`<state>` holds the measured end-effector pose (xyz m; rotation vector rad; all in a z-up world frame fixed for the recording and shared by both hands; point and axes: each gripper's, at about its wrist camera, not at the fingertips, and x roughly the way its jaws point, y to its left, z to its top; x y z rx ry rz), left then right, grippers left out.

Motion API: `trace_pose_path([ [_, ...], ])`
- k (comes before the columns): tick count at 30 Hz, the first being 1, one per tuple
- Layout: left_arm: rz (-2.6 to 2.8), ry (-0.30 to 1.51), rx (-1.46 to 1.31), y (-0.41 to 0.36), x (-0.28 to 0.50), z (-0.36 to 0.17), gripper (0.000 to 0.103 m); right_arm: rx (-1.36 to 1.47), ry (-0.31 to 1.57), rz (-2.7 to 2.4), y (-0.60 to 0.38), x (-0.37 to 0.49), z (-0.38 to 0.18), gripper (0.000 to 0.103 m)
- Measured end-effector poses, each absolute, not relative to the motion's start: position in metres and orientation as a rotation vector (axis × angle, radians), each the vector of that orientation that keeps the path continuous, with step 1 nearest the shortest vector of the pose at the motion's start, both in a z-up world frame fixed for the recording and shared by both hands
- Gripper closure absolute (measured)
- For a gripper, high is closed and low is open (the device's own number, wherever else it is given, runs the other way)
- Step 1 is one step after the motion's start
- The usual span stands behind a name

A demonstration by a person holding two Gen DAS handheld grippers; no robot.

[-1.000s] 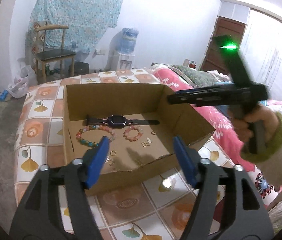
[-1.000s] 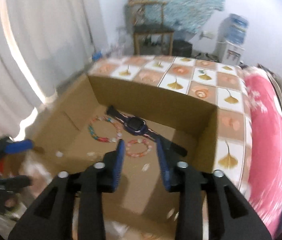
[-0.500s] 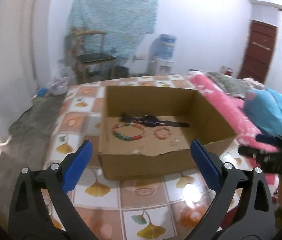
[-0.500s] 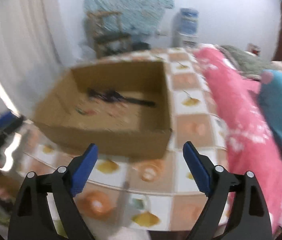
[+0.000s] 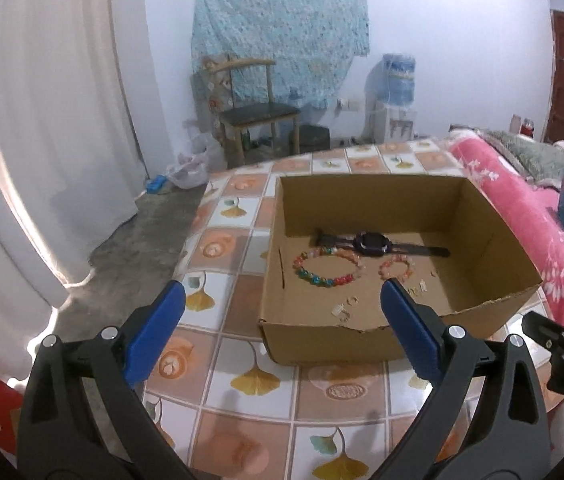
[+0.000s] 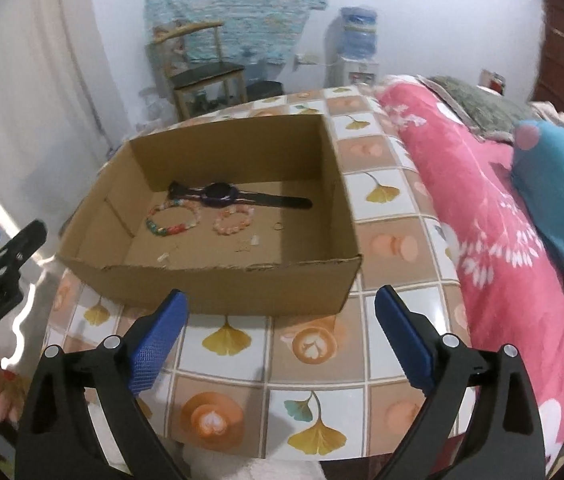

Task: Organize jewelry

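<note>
Nearby, chair beside water dispenser.

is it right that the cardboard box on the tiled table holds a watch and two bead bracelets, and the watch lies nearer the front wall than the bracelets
Not quite. The cardboard box on the tiled table does hold a watch and two bead bracelets, but the watch lies behind them, nearer the back wall. The bracelets are closer to the front. The left wrist view shows it, and the right wrist view agrees.

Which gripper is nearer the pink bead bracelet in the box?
Left, narrowly. The left gripper hangs at the box's near wall, beside the pink bracelet. The right gripper sits before that wall, over the table, farther off.
</note>
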<state>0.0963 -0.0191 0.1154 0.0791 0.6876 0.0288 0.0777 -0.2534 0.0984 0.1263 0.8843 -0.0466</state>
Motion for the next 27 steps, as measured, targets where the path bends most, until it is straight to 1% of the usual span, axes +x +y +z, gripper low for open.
trace_pose_path([
  [3, 0.024, 0.751, 0.065, -0.023, 0.102, 0.115, 0.008, 0.154, 0.910, -0.056, -0.256, 0.081, 0.097, 0.010],
  [5, 0.031, 0.775, 0.041, -0.024, 0.103, 0.114, 0.008, 0.147, 0.927, -0.057, -0.254, 0.083, 0.095, 0.008],
  [12, 0.076, 0.897, 0.045, -0.031, 0.112, 0.098, 0.008, 0.115, 0.990, -0.058, -0.243, 0.090, 0.085, 0.008],
  [16, 0.068, 0.921, 0.035, -0.029, 0.113, 0.094, 0.009, 0.103, 1.024, -0.041, -0.237, 0.096, 0.080, 0.008],
  [27, 0.034, 0.930, 0.050, -0.034, 0.114, 0.092, 0.008, 0.073, 1.039, -0.047, -0.228, 0.101, 0.079, 0.008],
])
